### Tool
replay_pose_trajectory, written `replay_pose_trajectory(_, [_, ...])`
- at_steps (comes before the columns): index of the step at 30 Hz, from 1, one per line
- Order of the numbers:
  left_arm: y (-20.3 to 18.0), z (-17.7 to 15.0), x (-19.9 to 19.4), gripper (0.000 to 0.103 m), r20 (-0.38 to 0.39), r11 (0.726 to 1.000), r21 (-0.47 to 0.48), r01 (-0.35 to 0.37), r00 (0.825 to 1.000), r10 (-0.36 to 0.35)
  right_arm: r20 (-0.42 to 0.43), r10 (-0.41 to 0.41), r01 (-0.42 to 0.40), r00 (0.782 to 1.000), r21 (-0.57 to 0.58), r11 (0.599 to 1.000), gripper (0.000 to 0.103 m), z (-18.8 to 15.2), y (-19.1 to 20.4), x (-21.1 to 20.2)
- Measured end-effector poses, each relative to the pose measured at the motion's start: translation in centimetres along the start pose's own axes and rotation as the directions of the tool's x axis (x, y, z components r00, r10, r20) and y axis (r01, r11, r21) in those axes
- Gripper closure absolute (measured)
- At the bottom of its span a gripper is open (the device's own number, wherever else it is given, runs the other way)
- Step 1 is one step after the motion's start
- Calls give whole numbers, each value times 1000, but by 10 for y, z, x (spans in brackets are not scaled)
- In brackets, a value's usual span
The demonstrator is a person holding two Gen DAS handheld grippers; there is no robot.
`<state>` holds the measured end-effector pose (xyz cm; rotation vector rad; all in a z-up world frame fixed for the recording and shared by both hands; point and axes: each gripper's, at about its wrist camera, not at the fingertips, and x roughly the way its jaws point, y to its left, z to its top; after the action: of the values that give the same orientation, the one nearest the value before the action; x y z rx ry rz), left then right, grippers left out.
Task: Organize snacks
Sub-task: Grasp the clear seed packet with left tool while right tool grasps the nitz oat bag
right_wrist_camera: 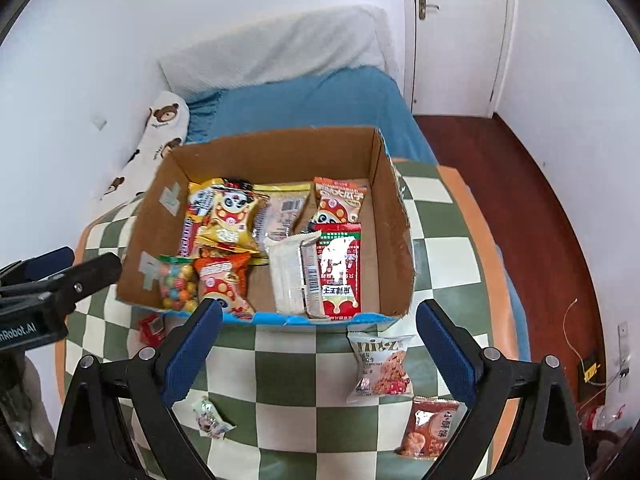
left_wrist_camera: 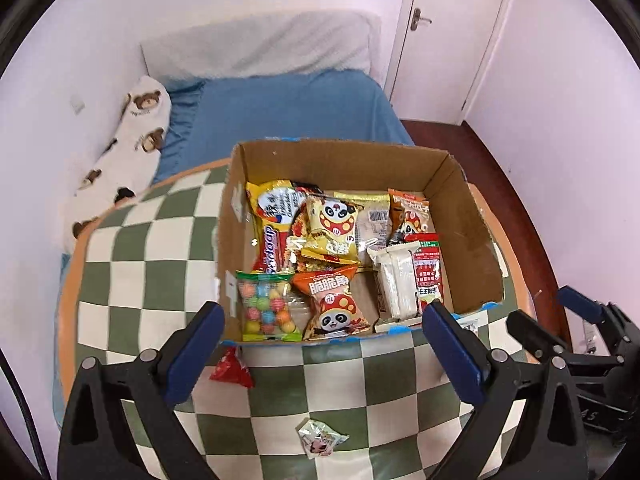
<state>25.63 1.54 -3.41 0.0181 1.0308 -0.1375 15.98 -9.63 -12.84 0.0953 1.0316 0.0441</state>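
A cardboard box (left_wrist_camera: 460, 216) (right_wrist_camera: 392, 216) sits on a green-and-cream checkered cloth (left_wrist_camera: 352, 384) (right_wrist_camera: 280, 368) and holds several snack packs, among them a clear bag of coloured candy balls (left_wrist_camera: 267, 306) (right_wrist_camera: 178, 282) and a white wrapped pack (left_wrist_camera: 396, 280) (right_wrist_camera: 292, 276). My left gripper (left_wrist_camera: 324, 352) hangs open above the box's near edge, nothing between its fingers. My right gripper (right_wrist_camera: 320, 352) is open and empty too. In front of the box lie a small red pack (left_wrist_camera: 232, 368) (right_wrist_camera: 152, 326), a silvery candy (left_wrist_camera: 320, 438) (right_wrist_camera: 210, 420), a white cereal pack (right_wrist_camera: 380, 364) and an orange pack (right_wrist_camera: 430, 426).
The right gripper's fingers (left_wrist_camera: 560, 328) show at the right edge of the left wrist view; the left gripper's fingers (right_wrist_camera: 80, 276) show at the left of the right wrist view. Behind the box are a blue bed (left_wrist_camera: 288, 108), a bear-print pillow (left_wrist_camera: 132, 140) and a white door (left_wrist_camera: 452, 20).
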Motion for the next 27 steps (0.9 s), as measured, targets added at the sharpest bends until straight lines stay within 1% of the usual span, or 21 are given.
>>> replay_pose_trajectory(3, [-3,-10,-20,2,46,1000,16,-23,999,22,45,-9,9,999,-19,1000,4,-7,4,-25])
replay_pose_trajectory(8, [-5,-22,-47,2,88,1000,3,-8,996,8,91,9,-7,996,-16,1000,4,-16,6,-58])
replay_pose_trajectory(11, [-7,-30,-61,2,113,1000,-1,-14,993,14,116,20,-19,993,-9,1000,4,-19,6,-77])
replay_pose_trajectory(15, [-5,-41,-67,2,96,1000,-25,11,995,-8,135,35,-36,990,4,999,4,-25,6,-92])
replay_pose_trajectory(17, [-3,-48,-67,2,85,999,-48,11,996,-7,126,50,-53,991,20,998,4,-30,3,-95])
replay_pose_trajectory(20, [3,-59,-56,2,44,997,-78,3,999,0,87,54,-59,995,58,997,4,-39,-7,-88])
replay_pose_trajectory(21, [5,-64,-49,2,21,996,-85,-2,1000,4,70,51,-56,996,71,996,4,-43,-12,-82])
replay_pose_trajectory(23, [9,-74,-31,2,-42,995,-99,-11,999,7,9,37,-38,999,106,994,4,-54,-26,-62])
replay_pose_trajectory(27, [19,-99,9,2,-168,988,-148,-32,986,7,-122,40,-16,992,191,981,4,-77,-59,-11])
